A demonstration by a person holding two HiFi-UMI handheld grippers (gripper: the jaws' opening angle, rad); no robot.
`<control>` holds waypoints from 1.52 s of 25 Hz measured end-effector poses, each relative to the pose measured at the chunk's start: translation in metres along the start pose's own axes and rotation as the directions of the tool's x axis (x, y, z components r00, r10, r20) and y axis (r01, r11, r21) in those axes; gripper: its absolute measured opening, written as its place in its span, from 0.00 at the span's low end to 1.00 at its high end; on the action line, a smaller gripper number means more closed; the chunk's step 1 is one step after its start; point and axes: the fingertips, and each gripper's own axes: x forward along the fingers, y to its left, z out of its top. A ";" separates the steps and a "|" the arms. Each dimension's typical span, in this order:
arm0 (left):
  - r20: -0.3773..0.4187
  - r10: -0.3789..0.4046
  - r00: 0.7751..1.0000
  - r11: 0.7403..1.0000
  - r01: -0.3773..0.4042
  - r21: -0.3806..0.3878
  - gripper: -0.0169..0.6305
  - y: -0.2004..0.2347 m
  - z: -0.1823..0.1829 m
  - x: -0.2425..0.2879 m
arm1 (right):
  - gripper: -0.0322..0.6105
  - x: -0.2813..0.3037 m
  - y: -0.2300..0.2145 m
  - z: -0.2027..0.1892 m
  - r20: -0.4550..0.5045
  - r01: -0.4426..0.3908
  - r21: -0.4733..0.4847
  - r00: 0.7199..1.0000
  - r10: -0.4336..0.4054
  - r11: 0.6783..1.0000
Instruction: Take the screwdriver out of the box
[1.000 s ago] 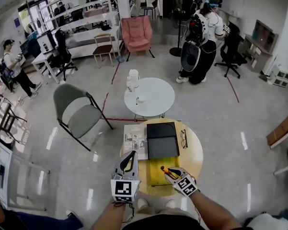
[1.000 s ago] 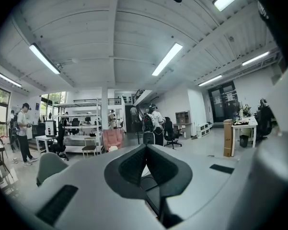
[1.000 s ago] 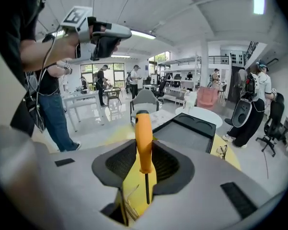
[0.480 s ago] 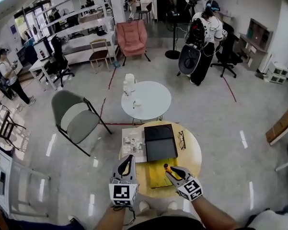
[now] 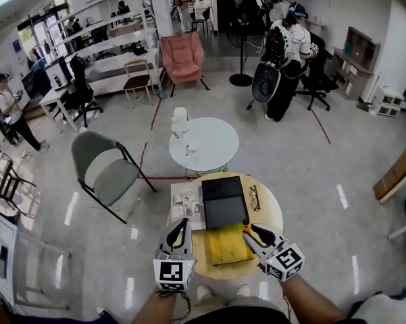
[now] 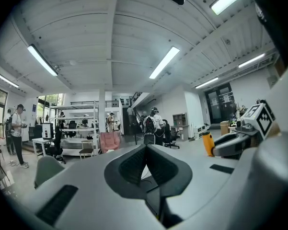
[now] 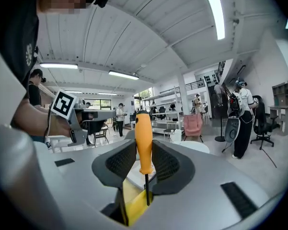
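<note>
The right gripper (image 5: 251,231) has its fingers clenched on the orange plastic handle of a screwdriver with a thin dark metal shaft (image 7: 144,143). In the right gripper view the tool stands upright between the two dark ribbed pads, handle at 12 o'clock and shaft at 6 o'clock. The tip shows against the yellow inside of the box below it; whether it touches cannot be made out.

In the head view the screwdriver sits at the 3 o'clock edge of the flat open box with a yellow inside (image 5: 226,245), which lies at the 6 o'clock side of the round light-wood table (image 5: 270,214). A black rectangular lid (image 5: 224,201) lies just beyond the box toward 12 o'clock, touching its far edge. A printed paper sheet (image 5: 188,203) lies beside the lid at 9 o'clock. A pair of dark-framed glasses (image 5: 255,197) lies at 3 o'clock of the lid.

The left gripper (image 5: 180,225) is at the 8 o'clock rim of the table, apart from the box. Its fingers are pressed together with nothing between them.
</note>
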 end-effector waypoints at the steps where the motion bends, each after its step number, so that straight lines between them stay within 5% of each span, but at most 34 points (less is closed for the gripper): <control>1: 0.001 0.000 1.000 1.000 0.000 0.002 0.05 0.001 0.000 0.000 | 0.23 -0.002 -0.002 0.007 0.012 0.001 0.001 1.000 -0.001 1.000; 20: -0.012 0.011 1.000 1.000 -0.011 -0.003 0.05 -0.008 0.005 -0.009 | 0.23 -0.036 -0.002 0.081 0.110 -0.003 -0.037 0.994 0.007 0.999; 38: -0.002 0.088 0.996 0.996 -0.088 -0.026 0.05 -0.032 0.010 -0.008 | 0.23 -0.053 -0.025 0.074 0.115 -0.049 -0.029 0.992 0.052 0.998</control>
